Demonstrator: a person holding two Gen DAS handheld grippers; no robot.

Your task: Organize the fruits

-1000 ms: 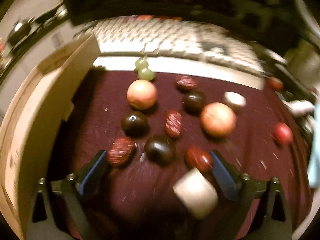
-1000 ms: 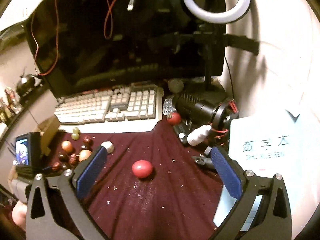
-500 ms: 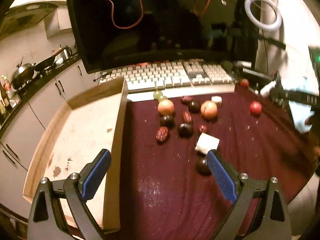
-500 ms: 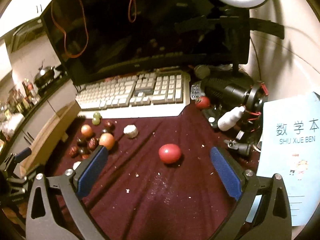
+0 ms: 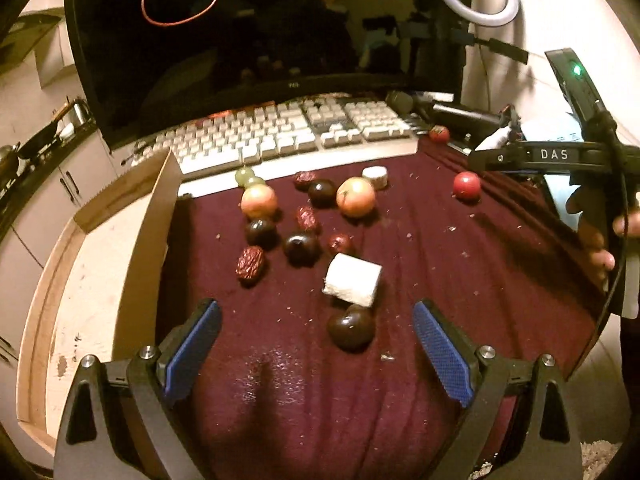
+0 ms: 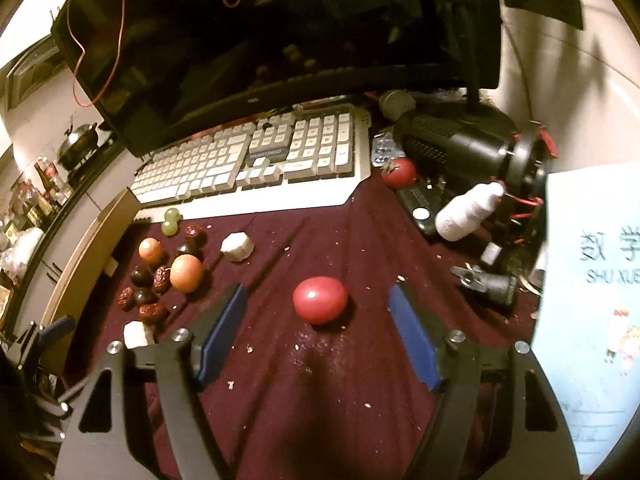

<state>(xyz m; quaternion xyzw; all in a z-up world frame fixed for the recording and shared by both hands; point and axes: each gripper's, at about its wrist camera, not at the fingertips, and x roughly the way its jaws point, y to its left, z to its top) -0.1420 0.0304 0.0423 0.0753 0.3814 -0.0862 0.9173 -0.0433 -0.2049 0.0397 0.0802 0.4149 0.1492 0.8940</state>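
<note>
A dim room, a dark monitor (image 6: 280, 40) and pale keyboard (image 6: 256, 160) across the upper frame, a wrinkled maroon cloth (image 6: 360, 380) over the counter, dusted with crumbs. At centre of my right view lies a red tomato (image 6: 320, 300), alone, between the blue pads of the right claw (image 6: 316, 332); its jaws have just been closing but stand clear of the skin on both sides. I judge the fruit light, smooth and easily bruised, so I would take it across its widest part with a gentle squeeze. The loose cloth may drag or bunch. At left of that view the other fruits cluster near a cardboard box (image 5: 100, 272). My left claw (image 5: 316, 356) hangs apart and empty above a dark plum (image 5: 351, 328) and a white block (image 5: 352, 280).
</note>
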